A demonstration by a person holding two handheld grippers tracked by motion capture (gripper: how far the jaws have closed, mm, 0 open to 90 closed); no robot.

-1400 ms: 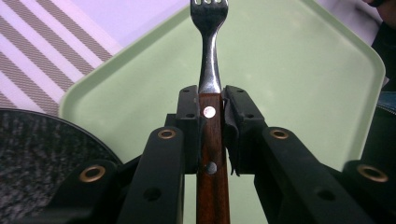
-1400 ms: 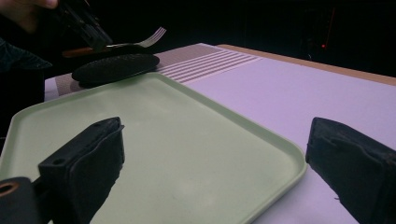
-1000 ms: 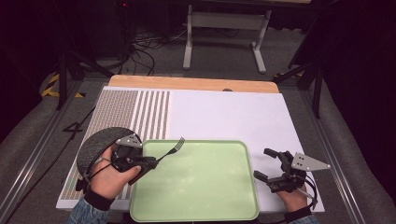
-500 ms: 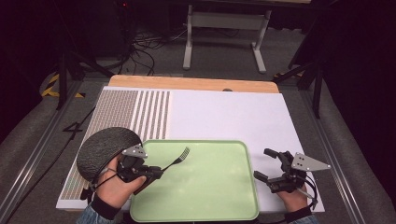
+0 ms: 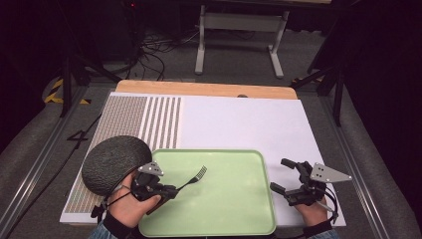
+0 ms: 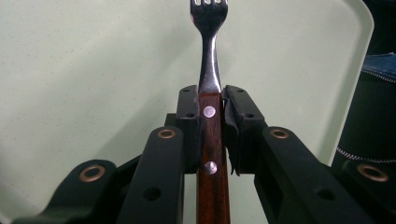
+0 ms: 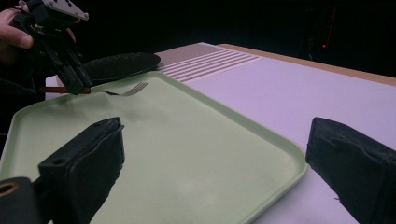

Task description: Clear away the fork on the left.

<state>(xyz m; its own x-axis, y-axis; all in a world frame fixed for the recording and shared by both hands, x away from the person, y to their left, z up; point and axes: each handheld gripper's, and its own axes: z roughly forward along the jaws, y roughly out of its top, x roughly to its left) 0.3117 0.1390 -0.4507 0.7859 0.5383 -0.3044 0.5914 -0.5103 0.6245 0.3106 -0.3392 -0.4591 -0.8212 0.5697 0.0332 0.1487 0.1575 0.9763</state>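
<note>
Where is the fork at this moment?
The fork is clamped by its wooden handle in the left gripper, tines over the left part of the green tray, just right of the dark round plate.

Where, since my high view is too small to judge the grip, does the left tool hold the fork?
Observer: On the wooden handle, at its front end by the two rivets. The left tool is shut on the fork from both sides.
Operator: Are the tines down on the tray?
Observer: In the right gripper view the fork lies nearly level, with its tines low over the green tray. I cannot tell whether they touch it.
Operator: And my right tool?
Observer: The right tool is open with nothing gripped. Its own view looks across the tray's near corner between its jaws.
</note>
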